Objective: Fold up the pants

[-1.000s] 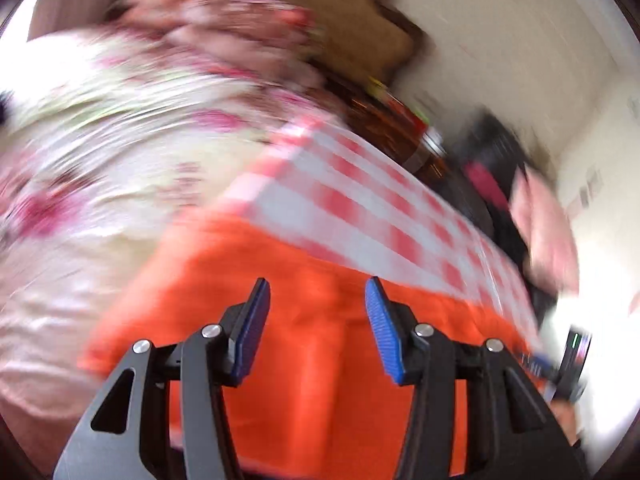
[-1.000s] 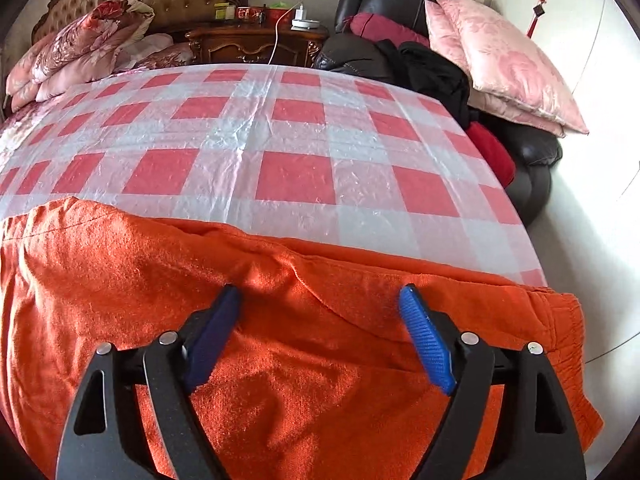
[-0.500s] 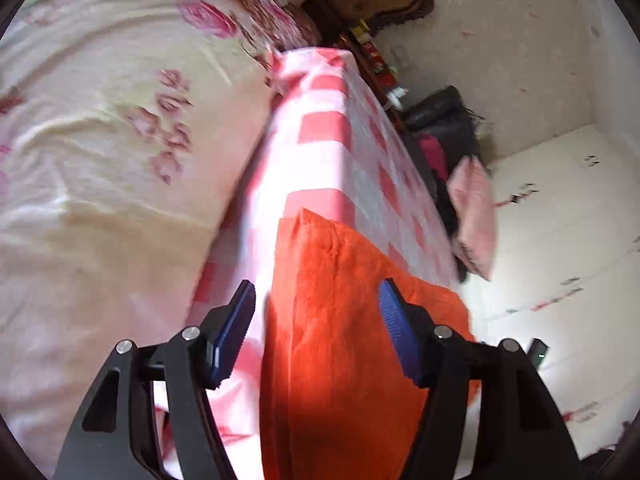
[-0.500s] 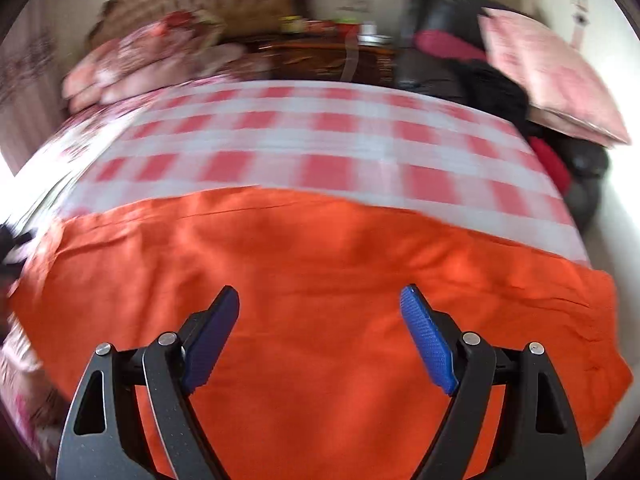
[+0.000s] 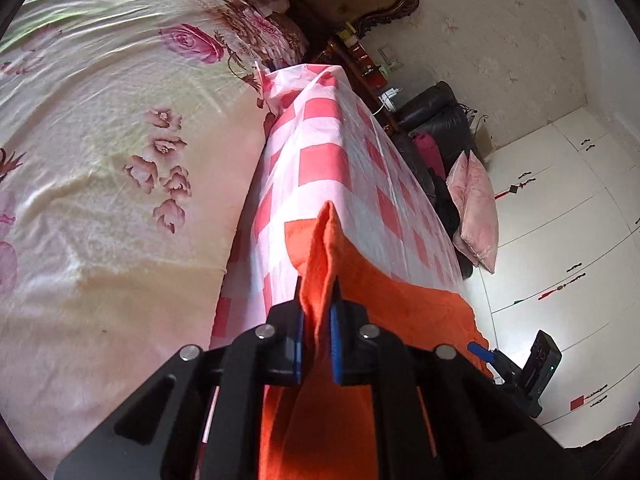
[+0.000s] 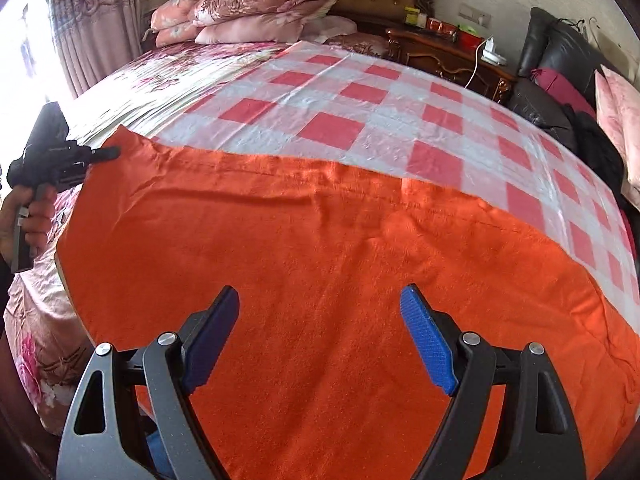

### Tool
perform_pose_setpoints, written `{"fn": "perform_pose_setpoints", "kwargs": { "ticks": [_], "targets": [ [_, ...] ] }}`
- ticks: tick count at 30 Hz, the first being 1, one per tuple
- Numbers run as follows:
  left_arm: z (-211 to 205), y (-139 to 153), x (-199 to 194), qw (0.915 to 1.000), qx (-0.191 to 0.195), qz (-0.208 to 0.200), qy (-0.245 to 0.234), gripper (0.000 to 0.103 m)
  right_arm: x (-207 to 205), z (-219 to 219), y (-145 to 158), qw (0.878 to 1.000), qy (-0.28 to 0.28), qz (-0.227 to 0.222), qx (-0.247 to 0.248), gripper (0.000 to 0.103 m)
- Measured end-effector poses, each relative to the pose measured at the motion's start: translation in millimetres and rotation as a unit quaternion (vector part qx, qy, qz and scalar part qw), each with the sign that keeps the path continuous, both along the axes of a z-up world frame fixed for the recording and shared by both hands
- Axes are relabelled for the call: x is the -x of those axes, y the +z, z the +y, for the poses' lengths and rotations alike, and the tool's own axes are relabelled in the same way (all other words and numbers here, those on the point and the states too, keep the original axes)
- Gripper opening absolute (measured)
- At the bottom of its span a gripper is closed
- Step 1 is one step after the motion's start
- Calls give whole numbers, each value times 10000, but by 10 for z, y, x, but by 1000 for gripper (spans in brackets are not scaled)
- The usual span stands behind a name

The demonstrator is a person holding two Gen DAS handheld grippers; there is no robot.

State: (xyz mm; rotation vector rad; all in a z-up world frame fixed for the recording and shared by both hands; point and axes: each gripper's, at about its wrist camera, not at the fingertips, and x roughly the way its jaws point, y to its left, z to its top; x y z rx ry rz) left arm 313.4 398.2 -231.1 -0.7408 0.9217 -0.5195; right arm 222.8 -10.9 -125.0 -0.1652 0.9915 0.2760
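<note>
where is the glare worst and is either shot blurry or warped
Right wrist view: sharp, window glare blown out white at the left edge beside the curtain; fisheye bulges the red-and-white checked plastic sheet. Left wrist view: sharp too, bright sheen on the pink floral satin bedspread.

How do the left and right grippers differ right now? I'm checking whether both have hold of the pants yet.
The left gripper is closing, with a raised corner of the orange pants pinched between its pads; the right gripper has its jaws wide apart with nothing between them. The left sits at the pants' edge; the right hovers over their flat middle. Both have black frames and blue pads.
</note>
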Motion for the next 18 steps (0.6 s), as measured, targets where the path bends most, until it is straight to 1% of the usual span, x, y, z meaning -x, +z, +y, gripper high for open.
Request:
{"fn": "perform_pose_setpoints", "kwargs": {
  "ticks": [1,2,3,4,5,6,7,8,9,10,12,13,14,16,18],
  "targets": [
    [7,-16,-22,10000,-25,55,45,20,-28,2,-40,10000,-43,51,39,80],
    [45,-49,-43,9993,-141,224,247,31,-49,4,-81,9999,-96,113,77,80],
    [96,-101,-37,9986,-141,318,396,62,-81,-10,-142,9996,-159,201,77,80],
    [191,-155,7,9976,102,373,568,71,-87,-19,-188,9994,-212,277,70,80],
    [293,-231,76,9954,488,423,701,71,-75,-37,-211,9994,-267,242,2,81],
    [369,-306,154,9923,762,508,830,71,-58,-39,-215,9994,-260,212,28,81],
    [459,-447,305,9866,1059,671,1042,70,-42,-35,-215,9995,-264,177,36,80],
    [490,-525,433,9826,1270,679,1174,70,-42,-41,-222,9995,-281,173,8,81],
    [496,-604,570,9786,1489,707,1234,70,-31,-46,-227,9995,-289,129,-17,81],
    [472,-718,750,9726,1800,763,1259,70,-19,-46,-229,9995,-290,93,-15,81],
    [398,-835,1009,9646,2103,883,1323,70,-8,-50,-232,9995,-320,62,-33,81],
    [357,-928,1156,9572,2333,957,1420,70,-13,-47,-233,9994,-338,62,-27,81],
    [325,-970,1249,9522,2516,943,1453,70,-16,-44,-232,9993,-362,59,-15,82],
    [206,-1033,1388,9449,2810,920,1405,70,-14,-38,-231,9991,-419,62,-6,82],
    [108,-1032,1429,9391,3029,897,1353,70,-12,-35,-233,9989,-458,36,5,83]
  ]
}}
